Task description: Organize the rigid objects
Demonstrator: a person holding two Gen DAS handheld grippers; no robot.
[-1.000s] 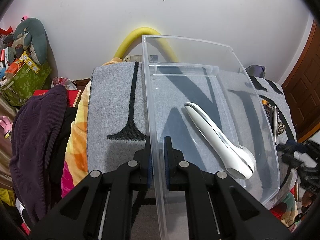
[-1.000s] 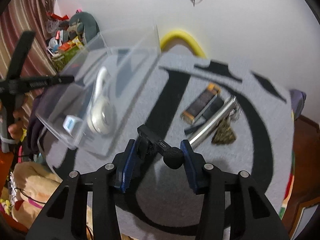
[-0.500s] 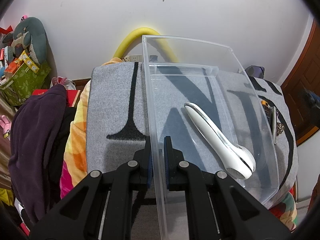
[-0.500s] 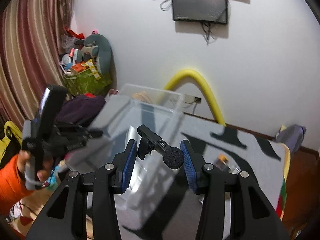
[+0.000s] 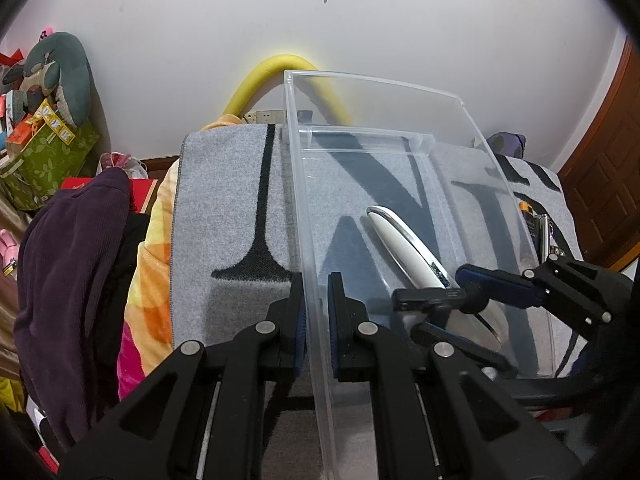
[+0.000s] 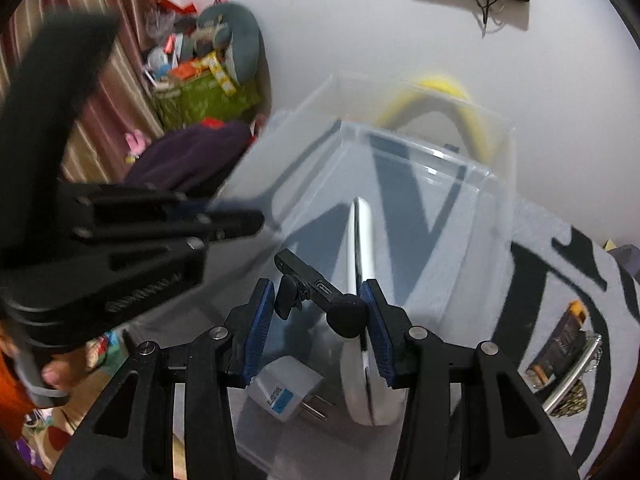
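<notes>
My left gripper [image 5: 316, 320] is pinched tight on the side wall of a clear plastic box [image 5: 380, 92], with one finger inside the box and one outside. The box sits on a gray blanket [image 5: 232, 200] with big black shapes on it. My right gripper [image 6: 318, 320] is holding a small black clip microphone [image 6: 320, 292] between its blue pads [image 6: 260, 332]. The fuzzy round end of the microphone touches one pad and the clip end touches the other. My right gripper hangs over the open box, and the microphone is up in the air above the things inside. In the box lies a long white wand with a round head [image 6: 362, 320]. Next to it, near the front, is a small white plug block [image 6: 286, 394] with two metal pins. From my left camera I can see my right gripper [image 5: 460, 304] reaching in over the far wall of the box, right above the white wand [image 5: 404, 248]. Outside the box, on the blanket, lie a dark bar with an orange end [image 6: 560, 340] and a shiny metal piece [image 6: 572, 380], close together. A yellow tube [image 5: 276, 76] bends up behind the box by the white wall.
</notes>
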